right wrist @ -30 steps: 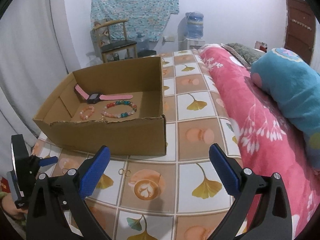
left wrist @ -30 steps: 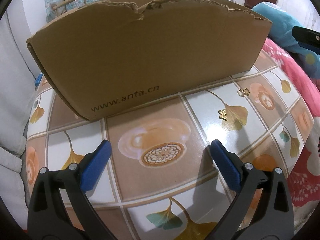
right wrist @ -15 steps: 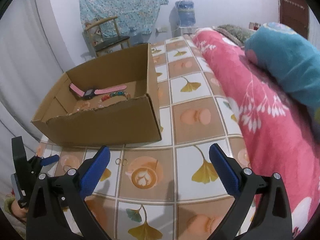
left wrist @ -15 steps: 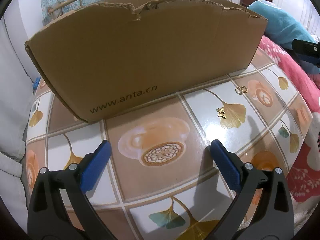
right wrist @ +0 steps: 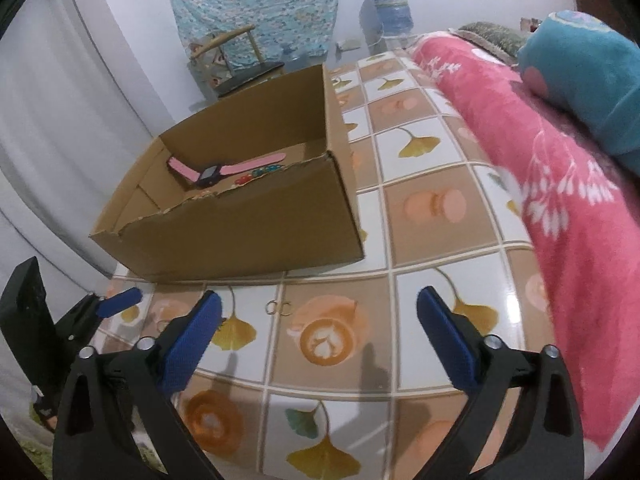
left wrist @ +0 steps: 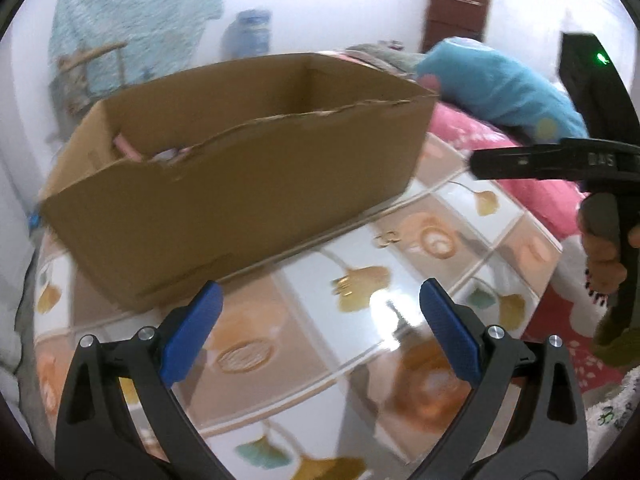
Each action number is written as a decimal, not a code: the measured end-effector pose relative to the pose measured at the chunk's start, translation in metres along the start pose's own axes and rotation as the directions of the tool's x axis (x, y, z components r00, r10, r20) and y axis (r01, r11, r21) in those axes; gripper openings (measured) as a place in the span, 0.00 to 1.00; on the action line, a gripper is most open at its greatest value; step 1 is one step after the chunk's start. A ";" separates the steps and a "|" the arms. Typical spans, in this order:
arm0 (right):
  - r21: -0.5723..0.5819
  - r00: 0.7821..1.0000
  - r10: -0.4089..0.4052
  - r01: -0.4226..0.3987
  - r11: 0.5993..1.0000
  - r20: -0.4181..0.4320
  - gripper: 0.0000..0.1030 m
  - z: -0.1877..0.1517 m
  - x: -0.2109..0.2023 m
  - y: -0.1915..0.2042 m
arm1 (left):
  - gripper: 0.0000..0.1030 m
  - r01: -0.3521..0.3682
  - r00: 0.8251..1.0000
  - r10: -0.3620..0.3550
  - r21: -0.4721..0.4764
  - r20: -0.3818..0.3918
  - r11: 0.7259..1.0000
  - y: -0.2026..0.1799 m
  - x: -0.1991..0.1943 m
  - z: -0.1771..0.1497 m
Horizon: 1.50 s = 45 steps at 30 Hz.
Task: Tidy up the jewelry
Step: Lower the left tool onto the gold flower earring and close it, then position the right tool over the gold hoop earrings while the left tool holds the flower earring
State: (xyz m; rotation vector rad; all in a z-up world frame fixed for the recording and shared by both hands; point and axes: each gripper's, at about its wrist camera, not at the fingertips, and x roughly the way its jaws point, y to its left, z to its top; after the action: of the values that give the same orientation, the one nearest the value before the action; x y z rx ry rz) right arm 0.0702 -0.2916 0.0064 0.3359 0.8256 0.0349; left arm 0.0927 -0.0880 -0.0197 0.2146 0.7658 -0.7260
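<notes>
A brown cardboard box (left wrist: 224, 184) stands on the tiled tabletop (left wrist: 304, 344); it also shows in the right wrist view (right wrist: 248, 236). Inside lie a pink watch (right wrist: 212, 170) and a beaded bracelet (right wrist: 256, 172). A gold flower-shaped piece (left wrist: 345, 282) and a pair of small gold rings (left wrist: 387, 238) lie on the tiles beside the box; the rings show in the right wrist view (right wrist: 279, 307). My left gripper (left wrist: 320, 332) is open and empty above the tiles. My right gripper (right wrist: 318, 340) is open and empty, just before the rings.
A pink floral bedspread (right wrist: 560, 184) and a blue pillow (right wrist: 584, 68) lie along the table's right side. A chair (right wrist: 236, 60) and water jug (right wrist: 390, 4) stand by the far wall. White curtain (right wrist: 60, 120) hangs left.
My left gripper has risen and swung right, so the box's inside now shows. My right gripper has dropped lower and closer to the tiles near the rings.
</notes>
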 end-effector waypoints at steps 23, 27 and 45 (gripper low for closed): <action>-0.002 0.997 0.048 -0.048 0.999 -0.053 0.74 -0.006 0.020 0.006 | 0.09 0.043 0.988 -0.040 0.017 -0.146 0.999 -0.010 0.051 0.008; -0.001 0.998 0.046 -0.046 0.999 -0.050 0.74 -0.007 0.019 0.005 | 0.09 0.036 0.988 -0.033 0.017 -0.153 0.999 -0.010 0.053 0.012; -0.110 0.999 0.027 -0.030 0.994 -0.033 0.72 -0.008 0.018 0.010 | 0.06 -0.010 0.986 0.012 0.008 -0.166 1.000 -0.005 0.052 0.010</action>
State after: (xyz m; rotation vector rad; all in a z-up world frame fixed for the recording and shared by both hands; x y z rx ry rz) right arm 0.0777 -0.2771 -0.0083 0.2436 0.8468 0.1122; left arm 0.1205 -0.1226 -0.0481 0.2884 0.9205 -0.7064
